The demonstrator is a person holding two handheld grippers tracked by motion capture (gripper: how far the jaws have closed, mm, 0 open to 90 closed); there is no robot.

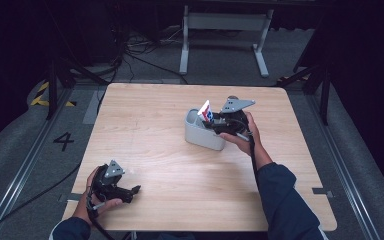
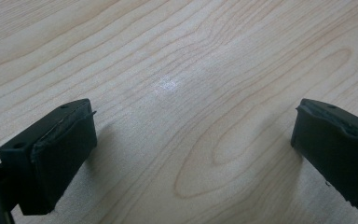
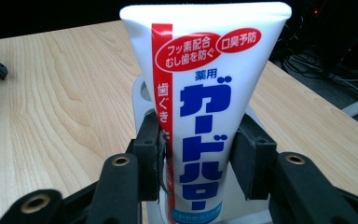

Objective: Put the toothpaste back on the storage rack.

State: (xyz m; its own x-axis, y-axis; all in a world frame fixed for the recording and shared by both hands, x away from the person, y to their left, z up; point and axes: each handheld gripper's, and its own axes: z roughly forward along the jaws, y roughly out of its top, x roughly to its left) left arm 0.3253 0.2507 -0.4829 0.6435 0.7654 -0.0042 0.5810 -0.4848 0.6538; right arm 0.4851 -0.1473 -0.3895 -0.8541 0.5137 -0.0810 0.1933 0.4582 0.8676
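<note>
The toothpaste tube's (image 3: 205,107) lower end was cut off by the frame, hiding from me how deep it sat in the grey holder (image 3: 142,93).

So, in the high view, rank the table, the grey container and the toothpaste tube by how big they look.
1. Table, by far the largest.
2. Grey container.
3. Toothpaste tube, though only its top shows above the container, between the right gripper's jaws.

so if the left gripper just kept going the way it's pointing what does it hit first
Most likely the bare table. The left gripper has its jaws wide apart with nothing between them, angled down at the wood grain just ahead. No object lies in that line as far as its own view shows, though depth is hard to judge.
</note>
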